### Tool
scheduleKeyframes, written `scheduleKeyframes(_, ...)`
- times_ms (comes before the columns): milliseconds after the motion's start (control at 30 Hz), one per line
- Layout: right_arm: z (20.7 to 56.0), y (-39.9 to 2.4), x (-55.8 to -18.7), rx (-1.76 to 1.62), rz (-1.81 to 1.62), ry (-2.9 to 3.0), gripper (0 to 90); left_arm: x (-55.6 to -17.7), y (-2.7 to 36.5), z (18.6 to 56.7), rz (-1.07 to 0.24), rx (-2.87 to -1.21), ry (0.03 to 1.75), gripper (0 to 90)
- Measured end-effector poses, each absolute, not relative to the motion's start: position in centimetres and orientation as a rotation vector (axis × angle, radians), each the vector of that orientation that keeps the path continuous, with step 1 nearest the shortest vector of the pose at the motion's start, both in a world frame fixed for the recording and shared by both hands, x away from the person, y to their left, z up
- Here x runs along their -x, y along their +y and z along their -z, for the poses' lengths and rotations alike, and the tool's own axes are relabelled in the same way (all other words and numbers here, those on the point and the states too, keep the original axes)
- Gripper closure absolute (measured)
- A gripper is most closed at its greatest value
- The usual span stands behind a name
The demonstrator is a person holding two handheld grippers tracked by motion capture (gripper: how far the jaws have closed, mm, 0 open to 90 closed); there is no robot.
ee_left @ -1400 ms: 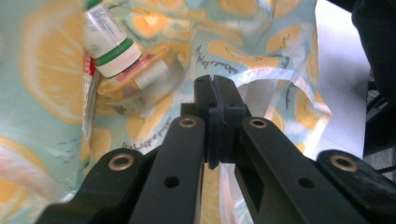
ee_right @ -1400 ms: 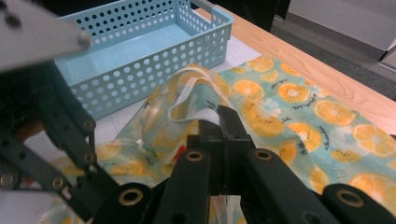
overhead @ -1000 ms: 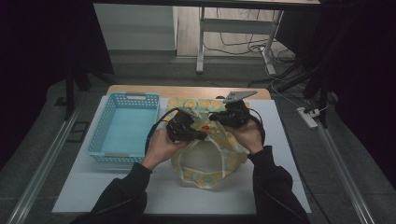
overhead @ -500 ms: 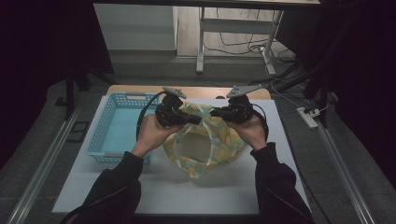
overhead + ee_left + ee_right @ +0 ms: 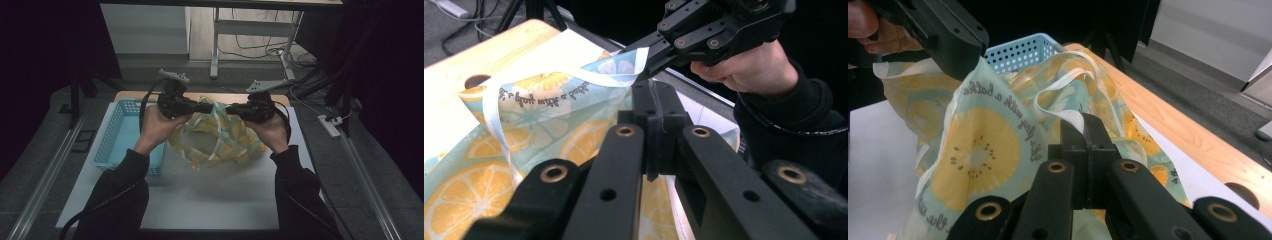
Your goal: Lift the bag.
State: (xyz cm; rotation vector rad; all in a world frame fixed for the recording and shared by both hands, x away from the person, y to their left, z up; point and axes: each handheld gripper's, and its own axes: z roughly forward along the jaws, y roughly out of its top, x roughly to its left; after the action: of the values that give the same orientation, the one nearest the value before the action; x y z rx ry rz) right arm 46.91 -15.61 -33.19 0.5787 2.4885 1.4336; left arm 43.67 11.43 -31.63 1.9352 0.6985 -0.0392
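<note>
1. Left gripper (image 5: 212,107), black with metal rivets along its linked bars, has its jaws pressed together on the rim of a thin fabric bag printed with yellow lemon slices on pale green (image 5: 220,140); the person's left hand (image 5: 157,125) grips it from below.
2. Beside that hand, a light blue plastic basket with a perforated grid wall (image 5: 117,135) stands on the white table mat (image 5: 225,200), with the wooden table edge (image 5: 280,97) behind.
3. The bag hangs in the air between the two grippers, over the middle of the mat, its mouth pulled open; the cloth is soft and wrinkled, with a white band along the rim and white strap handles (image 5: 1068,82).
4. On the cloth there is dark cursive writing; in the right gripper view it reads roughly "life with a balloo", the end being unclear.
5. Right gripper (image 5: 227,108), of the same black build, is clamped on the opposite side of the bag rim, held by the right hand (image 5: 270,131).
</note>
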Motion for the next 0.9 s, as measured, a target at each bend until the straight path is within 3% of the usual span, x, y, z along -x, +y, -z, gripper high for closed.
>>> scheduleKeyframes(900, 25.1, -15.9, -46.4, -0.529, -1.452, 2.375, 90.0, -44.8, 11.4, 24.2, -0.037, -1.893, 0.697, 90.0)
